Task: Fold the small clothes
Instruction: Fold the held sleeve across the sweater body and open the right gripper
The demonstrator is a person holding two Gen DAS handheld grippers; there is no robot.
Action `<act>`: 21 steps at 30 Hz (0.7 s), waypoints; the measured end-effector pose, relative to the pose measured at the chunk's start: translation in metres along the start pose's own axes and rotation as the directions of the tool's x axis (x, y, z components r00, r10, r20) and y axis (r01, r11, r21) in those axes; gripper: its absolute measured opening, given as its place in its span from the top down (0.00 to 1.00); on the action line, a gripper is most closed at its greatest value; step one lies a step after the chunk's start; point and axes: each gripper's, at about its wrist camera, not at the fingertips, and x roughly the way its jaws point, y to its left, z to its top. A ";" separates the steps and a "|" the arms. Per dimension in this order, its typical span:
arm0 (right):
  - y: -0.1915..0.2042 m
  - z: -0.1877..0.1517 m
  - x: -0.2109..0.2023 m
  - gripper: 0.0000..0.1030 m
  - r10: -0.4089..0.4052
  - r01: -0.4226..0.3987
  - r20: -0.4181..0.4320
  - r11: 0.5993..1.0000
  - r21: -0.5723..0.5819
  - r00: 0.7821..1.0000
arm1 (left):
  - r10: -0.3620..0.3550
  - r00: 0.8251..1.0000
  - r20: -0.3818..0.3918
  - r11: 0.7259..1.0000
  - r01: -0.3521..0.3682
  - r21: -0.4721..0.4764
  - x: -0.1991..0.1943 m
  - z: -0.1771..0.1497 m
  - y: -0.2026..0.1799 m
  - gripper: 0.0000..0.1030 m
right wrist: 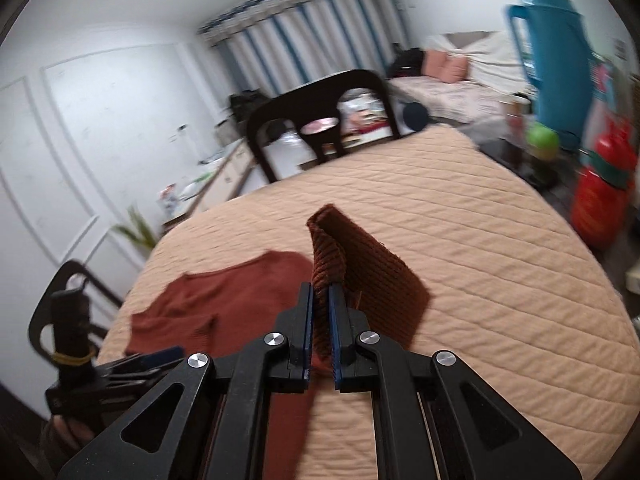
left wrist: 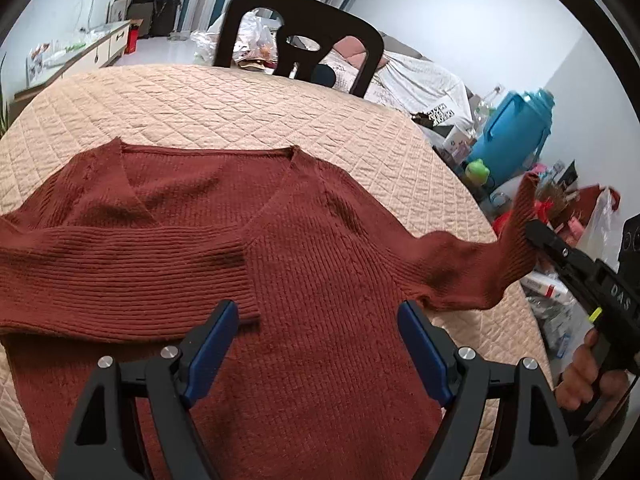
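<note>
- Sweater (left wrist: 312,248), rust-red knit with a V-neck, lies flat on my round table with the beige quilted cover (left wrist: 224,104), spread across the near half of it.
- Its left sleeve (left wrist: 120,264) is folded in across the chest, cuff ending about mid-body.
- My left gripper (left wrist: 318,344) hangs over the lower body of the sweater with its blue pads spread wide, nothing between them, just knit underneath. Can't tell if the tips touch the fabric.
- Right sleeve (left wrist: 472,268) stretches out past the table edge and its cuff (right wrist: 340,256) is lifted clear of the cover.
- My right gripper (right wrist: 320,320) is clamped tight on that cuff, the ribbed end sticking up beyond the pads and a flap hanging off to the right side.
- My hand (left wrist: 588,376) wraps the right gripper's handle, seen from the left camera.
- Behind the table: a dark wooden chair (left wrist: 300,36), and off to the right a big blue thermos (left wrist: 516,136) among a lot of clutter.
</note>
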 end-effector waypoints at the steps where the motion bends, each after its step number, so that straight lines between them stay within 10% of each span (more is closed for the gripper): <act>1: 0.007 0.000 0.003 0.93 0.009 -0.009 -0.005 1.000 -0.011 1.000 | -0.002 1.000 0.004 1.000 0.002 -0.009 -0.002 0.001 0.003 0.19; 21: 0.110 -0.025 0.095 0.93 0.177 -0.211 -0.203 0.965 -0.157 0.963 | 0.085 0.995 0.059 0.990 -0.077 -0.122 -0.035 0.005 0.078 0.19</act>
